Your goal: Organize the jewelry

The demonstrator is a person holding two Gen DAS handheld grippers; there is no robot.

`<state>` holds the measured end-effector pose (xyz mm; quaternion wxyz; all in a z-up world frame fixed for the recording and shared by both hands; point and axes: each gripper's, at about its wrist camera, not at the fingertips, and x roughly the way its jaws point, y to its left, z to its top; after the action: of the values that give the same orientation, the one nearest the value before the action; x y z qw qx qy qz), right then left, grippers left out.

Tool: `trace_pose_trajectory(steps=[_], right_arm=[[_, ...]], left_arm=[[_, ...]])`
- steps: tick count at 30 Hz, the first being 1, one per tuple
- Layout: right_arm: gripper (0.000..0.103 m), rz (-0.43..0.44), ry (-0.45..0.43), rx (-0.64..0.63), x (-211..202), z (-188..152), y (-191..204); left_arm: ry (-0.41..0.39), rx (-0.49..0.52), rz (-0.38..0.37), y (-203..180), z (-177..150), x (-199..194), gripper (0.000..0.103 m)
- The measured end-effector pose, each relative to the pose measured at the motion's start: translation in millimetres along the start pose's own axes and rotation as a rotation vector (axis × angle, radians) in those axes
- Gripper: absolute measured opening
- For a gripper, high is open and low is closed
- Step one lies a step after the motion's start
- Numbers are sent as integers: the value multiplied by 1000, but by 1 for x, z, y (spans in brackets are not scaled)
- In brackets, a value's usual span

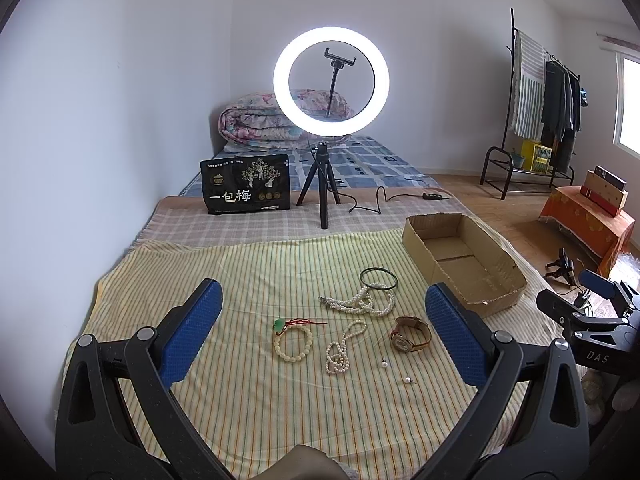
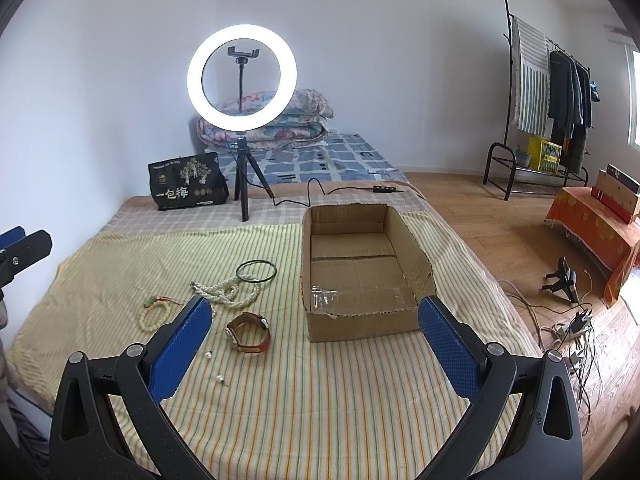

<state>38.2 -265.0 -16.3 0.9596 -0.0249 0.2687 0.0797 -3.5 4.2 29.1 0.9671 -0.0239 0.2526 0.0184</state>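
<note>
I am seeing the jewelry lying loose mid-way across the striped cloth (image 1: 248,400), all left of the open cardboard box (image 1: 500,300) sitting at its right edge. A dark green bangle (image 1: 379,279) is lying flat farthest back, touching a heaped pearl necklace (image 1: 360,304). Nearer are lying a cream bead bracelet (image 1: 292,344) with a green charm, a smaller pearl strand (image 1: 340,350), a brown-strapped watch (image 1: 410,334) on its side, and two pearl earrings (image 1: 386,364).

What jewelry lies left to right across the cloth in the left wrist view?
Bead bracelet → small pearl strand → watch. The bangle and big pearl necklace overlap, so they are left out.
</note>
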Motion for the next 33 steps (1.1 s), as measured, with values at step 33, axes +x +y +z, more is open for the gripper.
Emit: trace_pose_trajectory(steps=[33], right_arm=[[102, -7, 5, 0, 3, 2, 6]], left_arm=[[4, -12, 13, 5, 1, 3, 103]])
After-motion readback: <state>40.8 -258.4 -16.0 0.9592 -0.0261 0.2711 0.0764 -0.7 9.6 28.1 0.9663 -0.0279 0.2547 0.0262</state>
